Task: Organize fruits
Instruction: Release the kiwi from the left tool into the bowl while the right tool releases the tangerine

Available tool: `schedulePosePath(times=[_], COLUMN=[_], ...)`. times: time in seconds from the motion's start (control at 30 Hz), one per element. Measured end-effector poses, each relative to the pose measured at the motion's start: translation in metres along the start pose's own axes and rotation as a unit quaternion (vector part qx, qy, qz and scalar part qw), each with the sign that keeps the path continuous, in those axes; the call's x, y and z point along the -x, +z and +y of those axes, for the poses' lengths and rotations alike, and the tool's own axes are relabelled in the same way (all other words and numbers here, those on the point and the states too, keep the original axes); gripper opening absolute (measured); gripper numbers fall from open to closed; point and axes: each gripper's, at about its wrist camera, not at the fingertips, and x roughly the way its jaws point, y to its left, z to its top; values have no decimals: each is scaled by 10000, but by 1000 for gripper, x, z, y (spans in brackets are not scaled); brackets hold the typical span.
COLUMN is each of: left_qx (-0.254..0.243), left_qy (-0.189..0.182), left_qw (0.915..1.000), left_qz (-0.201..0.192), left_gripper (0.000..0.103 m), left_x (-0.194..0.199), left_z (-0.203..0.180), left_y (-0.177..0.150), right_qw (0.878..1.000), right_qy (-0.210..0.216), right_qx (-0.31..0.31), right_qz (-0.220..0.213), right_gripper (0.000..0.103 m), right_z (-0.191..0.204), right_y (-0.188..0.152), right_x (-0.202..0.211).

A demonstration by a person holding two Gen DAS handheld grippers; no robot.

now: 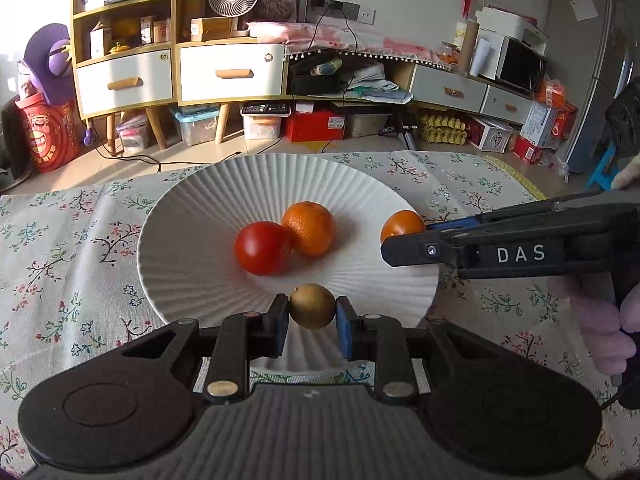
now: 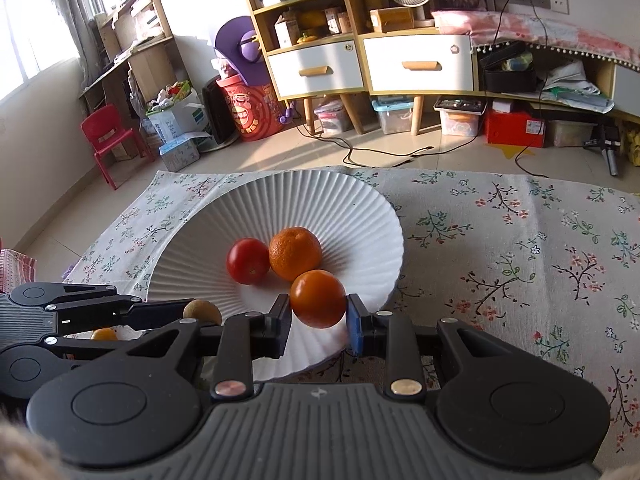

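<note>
A small brown fruit [image 1: 312,306] is gripped in the left gripper [image 1: 312,322] jaws over the plate's [image 1: 192,208] near rim. An orange fruit [image 2: 317,298] is clamped by the right gripper [image 2: 319,322] beside the resting pair.

Left gripper [image 1: 312,316] level and low, pointing forward, both blue-padded fingers [image 1: 345,330] pressed against a small brownish fruit [image 1: 312,306] pinched between them. Right gripper [image 2: 319,322] likewise level, its pads clamped on either side of a smooth orange fruit [image 2: 317,298]; from the left wrist view, reaching in sideways from the right, body marked DAS, with a pale-gloved hand [image 1: 600,332] wrapped round its handle.
</note>
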Motion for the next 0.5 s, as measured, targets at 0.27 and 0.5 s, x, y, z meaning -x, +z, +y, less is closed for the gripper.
schedulePosePath(times=[0.27,0.5], left_qx=[-51,26], left_qy=[-26,-41], left_qw=[9999,10000], left_qz=[88,83], left_gripper=[18,18], left_x=[-15,-20], left_z=[-1,2], left_y=[8,8], right_qw=[9997,9996], right_qy=[95,144], right_qx=[106,81], right_qz=[174,230], right_gripper=[26,26], right_z=[2,2], right_y=[7,10], right_x=[-16,-24])
